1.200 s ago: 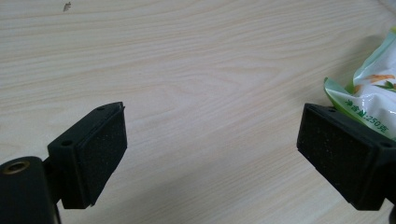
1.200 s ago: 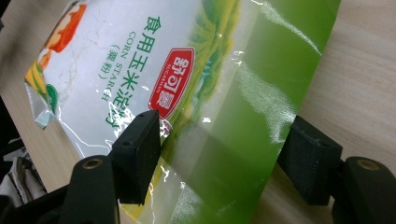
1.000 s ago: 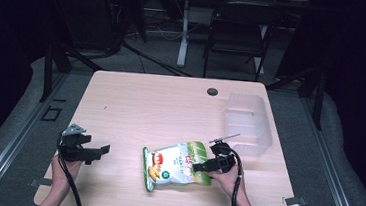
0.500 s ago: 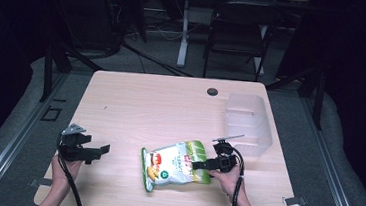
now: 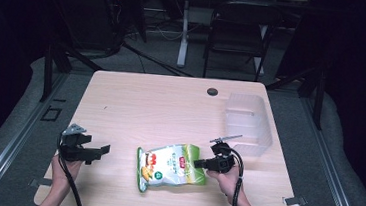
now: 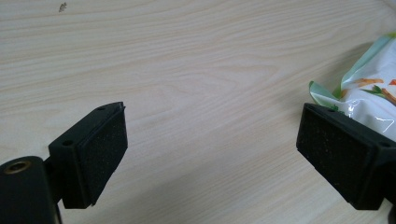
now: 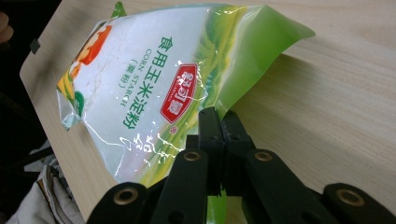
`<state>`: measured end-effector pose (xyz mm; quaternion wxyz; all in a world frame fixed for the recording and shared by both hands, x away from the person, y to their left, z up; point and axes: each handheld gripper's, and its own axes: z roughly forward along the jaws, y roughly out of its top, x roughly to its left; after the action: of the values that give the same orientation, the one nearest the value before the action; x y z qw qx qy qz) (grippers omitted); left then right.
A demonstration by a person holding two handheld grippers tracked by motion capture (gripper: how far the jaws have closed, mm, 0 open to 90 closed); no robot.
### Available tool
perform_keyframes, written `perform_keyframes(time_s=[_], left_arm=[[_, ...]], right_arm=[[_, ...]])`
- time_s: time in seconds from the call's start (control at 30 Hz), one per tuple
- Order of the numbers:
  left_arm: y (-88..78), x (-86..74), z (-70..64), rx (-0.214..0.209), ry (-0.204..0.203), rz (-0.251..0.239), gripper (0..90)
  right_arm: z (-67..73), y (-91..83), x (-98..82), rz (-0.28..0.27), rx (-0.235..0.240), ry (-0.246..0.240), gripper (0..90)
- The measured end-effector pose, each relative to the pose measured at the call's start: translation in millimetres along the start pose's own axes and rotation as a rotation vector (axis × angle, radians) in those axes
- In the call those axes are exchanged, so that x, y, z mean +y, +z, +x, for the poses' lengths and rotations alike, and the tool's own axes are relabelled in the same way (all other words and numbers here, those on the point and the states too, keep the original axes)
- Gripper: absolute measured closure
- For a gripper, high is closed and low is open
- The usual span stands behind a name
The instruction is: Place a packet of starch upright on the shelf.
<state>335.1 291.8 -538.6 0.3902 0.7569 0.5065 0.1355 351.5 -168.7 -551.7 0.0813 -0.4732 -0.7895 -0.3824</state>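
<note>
Your right tool (image 5: 200, 162) has just been closing, and its jaws now pinch the green edge of the corn starch bag (image 5: 171, 168); a second ago they stood apart around that edge. In the right gripper view the two black jaws meet on the bag's (image 7: 154, 88) thin sealed border, with the printed face spreading away up and to the left. The bag lies at the same spot near the front middle of the table (image 5: 160, 106), its right end slightly lifted off the wood where you grip it. Neither of your hands has shifted.

Your left tool (image 5: 97, 150) hovers over the table's front left, jaws wide apart with nothing between them. In the left gripper view its pads (image 6: 100, 154) frame bare wood, and a corner of the bag (image 6: 369, 86) peeks in behind the right pad, apart from it.

A clear plastic bin (image 5: 248, 119) stands just behind your right hand (image 5: 228, 179), close to the tool. A small dark round cap (image 5: 212, 91) sits in the table's far edge, well apart from everything. A folding chair (image 5: 237, 32) stands on the floor beyond the table.
</note>
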Motion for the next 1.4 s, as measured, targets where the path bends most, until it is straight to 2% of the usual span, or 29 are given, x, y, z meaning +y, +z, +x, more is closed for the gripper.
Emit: perform_keyframes(time_s=[0.07, 0.13, 0.17, 0.2, 0.23, 0.4, 0.53, 0.73, 0.77, 0.97, 1.4], left_arm=[[0.3, -0.2, -0.2, -0.001, 0.001, 0.004, 8.9], [-0.7, 0.3, -0.3, -0.004, 0.006, 0.017, 8.9], [0.2, -0.3, -0.9, 0.001, 0.005, 0.004, 8.9], [-0.5, 0.1, -0.4, -0.002, 0.007, 0.015, 8.9], [0.6, -0.4, -0.2, 0.002, 0.0, 0.004, 8.9], [1.0, -0.9, 0.3, 0.004, -0.003, 0.007, 8.9], [0.2, -1.3, -0.5, 0.011, -0.004, 0.004, 8.9], [0.8, -0.5, -0.4, 0.009, 0.0, 0.019, 8.9], [1.3, -0.7, -1.7, 0.01, 0.002, 0.009, 8.9], [2.5, -1.2, -0.4, 0.008, -0.008, 0.01, 8.9], [1.9, -0.4, -1.4, 0.008, 0.002, 0.007, 8.9]], right_arm=[[4.3, -2.7, 2.4, -0.005, -0.008, -0.032, 90.0], [5.9, -3.9, 3.1, -0.005, -0.01, -0.038, 90.0], [10.1, -6.2, 4.6, -0.008, -0.017, -0.058, 90.0], [11.0, -7.7, 5.1, -0.011, -0.015, -0.062, 90.0], [12.0, -8.8, 5.6, -0.018, -0.008, -0.067, 90.0], [18.0, -16.1, 10.2, -0.037, -0.004, -0.092, 90.0], [26.2, -30.5, 15.1, -0.067, -0.022, -0.137, 90.0], [28.4, -44.4, 21.6, -0.093, -0.04, -0.158, 90.0], [28.6, -46.2, 22.1, -0.099, -0.044, -0.155, 90.0], [31.7, -60.3, 31.2, -0.111, -0.063, -0.193, 90.0], [57.3, -82.3, 61.6, -0.107, -0.105, -0.308, 90.0]])
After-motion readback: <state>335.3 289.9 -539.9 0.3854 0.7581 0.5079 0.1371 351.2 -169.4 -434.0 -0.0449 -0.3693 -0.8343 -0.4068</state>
